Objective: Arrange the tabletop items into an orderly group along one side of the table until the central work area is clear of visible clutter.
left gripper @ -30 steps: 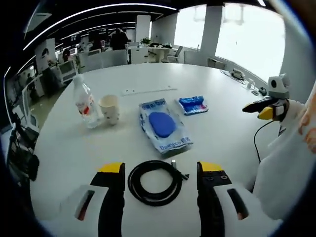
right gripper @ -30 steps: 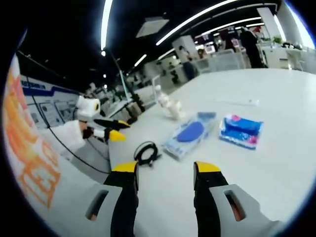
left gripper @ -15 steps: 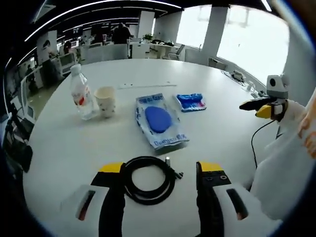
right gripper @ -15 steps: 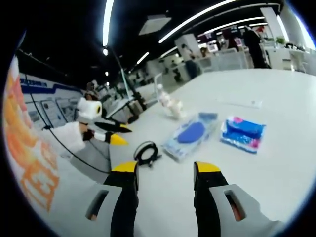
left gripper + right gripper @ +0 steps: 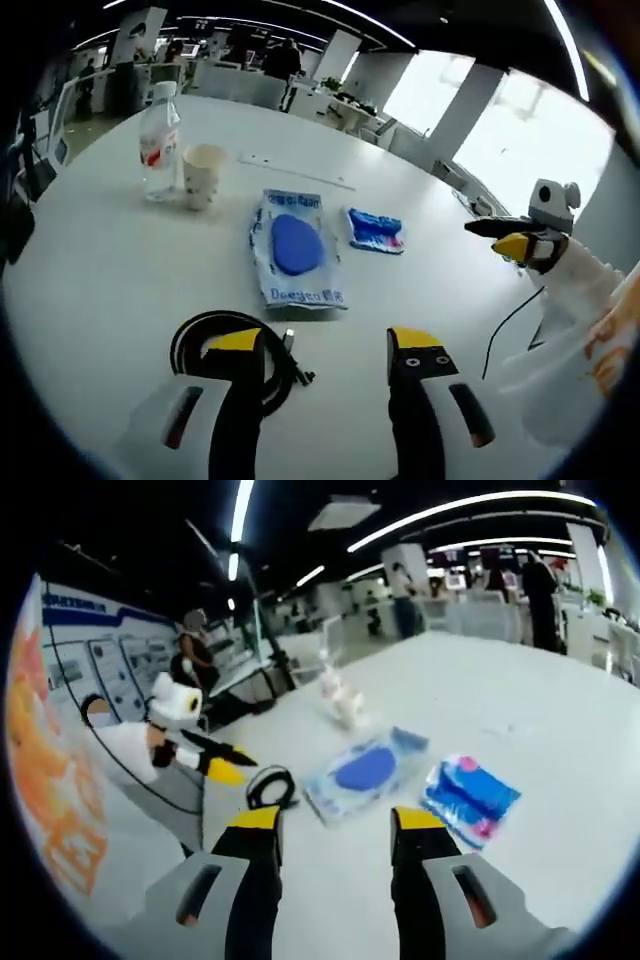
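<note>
On the round white table lie a black cable coil, a blue-and-white wipe packet and a small blue tissue pack. A clear water bottle and a paper cup stand at the far left. My left gripper is open, and its left jaw covers part of the coil. My right gripper hovers off the table's right side. In the right gripper view, my right gripper is open above the table, with the wipe packet and tissue pack just ahead, the coil and left gripper to the left.
A thin white strip lies on the table's far side. The bottle and cup stand beyond the packet. Office desks, chairs and people fill the room behind the table; bright windows are at the right.
The left view has swung right, so the coil now sits under the left jaw instead of midway between the jaws. The right view has moved closer to the wipe packet and tissue pack.
</note>
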Motion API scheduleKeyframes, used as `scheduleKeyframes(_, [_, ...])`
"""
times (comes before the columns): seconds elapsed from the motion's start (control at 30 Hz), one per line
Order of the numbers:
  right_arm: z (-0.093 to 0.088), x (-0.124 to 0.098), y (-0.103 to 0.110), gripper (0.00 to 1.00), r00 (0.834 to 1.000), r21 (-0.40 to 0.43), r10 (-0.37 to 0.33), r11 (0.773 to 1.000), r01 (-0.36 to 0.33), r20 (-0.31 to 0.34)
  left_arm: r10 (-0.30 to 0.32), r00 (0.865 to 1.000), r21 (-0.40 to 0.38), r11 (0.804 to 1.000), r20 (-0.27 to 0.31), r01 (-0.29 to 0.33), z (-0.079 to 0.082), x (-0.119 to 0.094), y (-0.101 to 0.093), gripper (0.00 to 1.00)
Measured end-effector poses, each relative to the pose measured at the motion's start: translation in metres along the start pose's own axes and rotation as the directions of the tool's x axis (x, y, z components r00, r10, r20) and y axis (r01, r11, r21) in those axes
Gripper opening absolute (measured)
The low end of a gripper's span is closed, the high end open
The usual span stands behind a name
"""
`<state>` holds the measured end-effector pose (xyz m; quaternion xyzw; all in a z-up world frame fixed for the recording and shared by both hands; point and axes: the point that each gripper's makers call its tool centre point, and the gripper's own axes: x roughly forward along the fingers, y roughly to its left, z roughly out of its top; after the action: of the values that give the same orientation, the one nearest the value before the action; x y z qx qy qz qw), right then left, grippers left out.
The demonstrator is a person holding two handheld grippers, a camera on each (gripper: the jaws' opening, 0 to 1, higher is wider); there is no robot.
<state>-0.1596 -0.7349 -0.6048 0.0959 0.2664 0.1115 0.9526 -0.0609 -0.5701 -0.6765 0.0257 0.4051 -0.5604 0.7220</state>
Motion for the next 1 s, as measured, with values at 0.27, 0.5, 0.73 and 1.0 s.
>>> scheduleKeyframes(0.27, [0.042, 0.016, -0.034, 0.4, 1.0, -0.088, 0.017, 0.996, -0.019, -0.026, 0.004, 0.999, -0.131, 0.991, 0.036, 0.001, 0.005, 0.014, -0.003, 0.48])
scheduleKeyframes(0.5, [0.087, 0.04, -0.051, 0.37, 0.997, -0.226, 0.033, 0.974, -0.018, 0.064, -0.005, 0.999, -0.206, 0.979, 0.037, 0.013, -0.001, 0.028, -0.011, 0.48])
scheduleKeyframes(0.73, [0.123, 0.073, -0.06, 0.26, 0.985, -0.113, 0.038, 0.993, -0.019, 0.169, -0.015, 1.0, -0.259, 0.966, -0.002, 0.014, -0.011, 0.04, -0.011, 0.47])
scheduleKeyframes(1.0, [0.15, 0.101, -0.055, 0.33, 0.991, -0.175, 0.122, 0.978, -0.112, 0.052, -0.013, 1.0, -0.29, 0.957, -0.023, 0.005, -0.006, 0.058, -0.005, 0.48])
